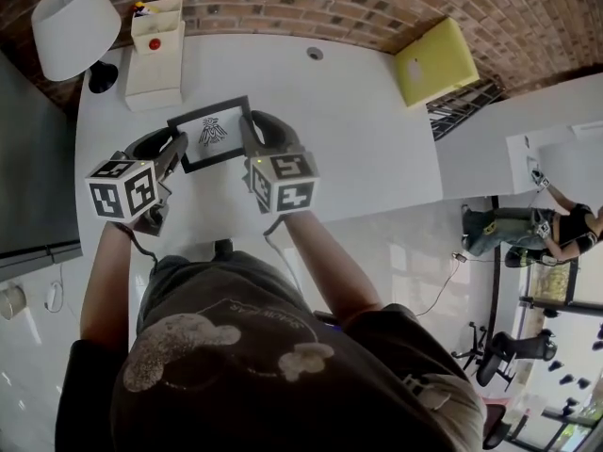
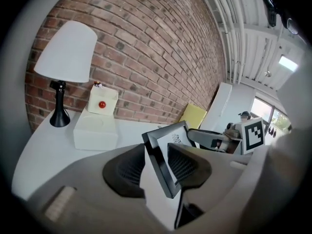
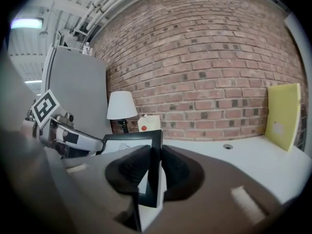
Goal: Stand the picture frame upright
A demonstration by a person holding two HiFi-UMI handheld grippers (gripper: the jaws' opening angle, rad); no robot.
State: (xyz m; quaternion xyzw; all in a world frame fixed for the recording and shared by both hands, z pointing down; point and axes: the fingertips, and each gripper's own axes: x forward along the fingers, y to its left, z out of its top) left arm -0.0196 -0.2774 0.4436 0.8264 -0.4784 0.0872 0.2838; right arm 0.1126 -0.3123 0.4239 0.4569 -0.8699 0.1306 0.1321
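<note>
The picture frame is black with a white mat and a small dark drawing. It is held over the white table, tilted with its face toward me. My left gripper is shut on its left edge. In the left gripper view the black frame edge sits between the two dark pads. My right gripper is shut on the right edge. In the right gripper view the frame stands nearly upright between the pads. Each gripper shows in the other's view, at the frame's far side.
A white lamp stands at the table's far left corner. Beside it is a white box with a small red-dotted box on top. A yellow board leans against the brick wall at the right. A cable hole lies behind the frame.
</note>
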